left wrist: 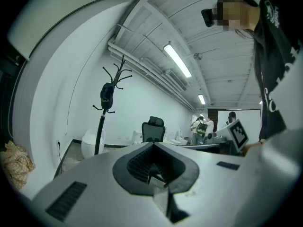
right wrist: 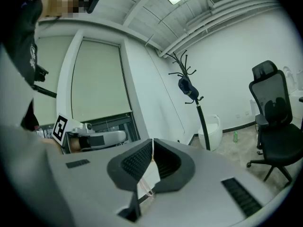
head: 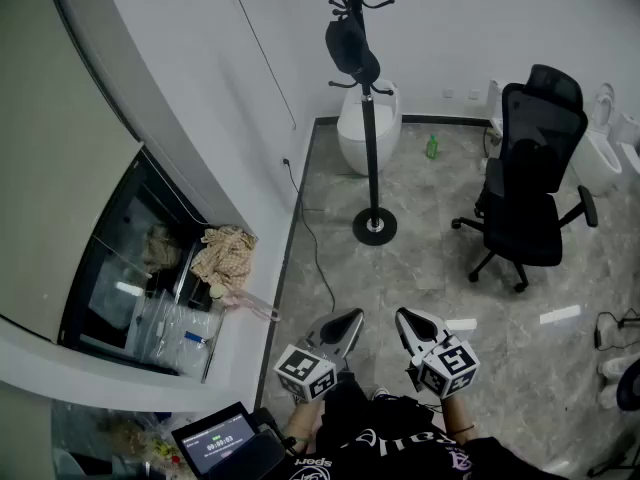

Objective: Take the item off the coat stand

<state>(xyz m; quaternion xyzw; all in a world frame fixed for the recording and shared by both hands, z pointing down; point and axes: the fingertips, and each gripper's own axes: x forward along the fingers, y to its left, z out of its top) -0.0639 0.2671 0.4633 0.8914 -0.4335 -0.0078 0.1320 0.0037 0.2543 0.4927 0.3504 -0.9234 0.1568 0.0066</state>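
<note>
Marble floor [head: 420, 268]: cap [head: 352, 50] hung on stand [head: 371, 158], white tub [head: 352, 140] behind, chair [head: 530, 183] beside; left gripper [head: 352, 318] and right gripper [head: 402, 316] pressed together, empty.

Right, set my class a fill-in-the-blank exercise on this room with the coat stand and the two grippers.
1. The cap-like item hanging on the tall black metal coat stand is ____ in colour.
2. In the head view, the black mesh office chair stands to the stand's ____.
3. The small plastic bottle on the floor is ____.
4. The left gripper and right gripper both have their jaws ____.

Missing words: black; right; green; shut.
</note>
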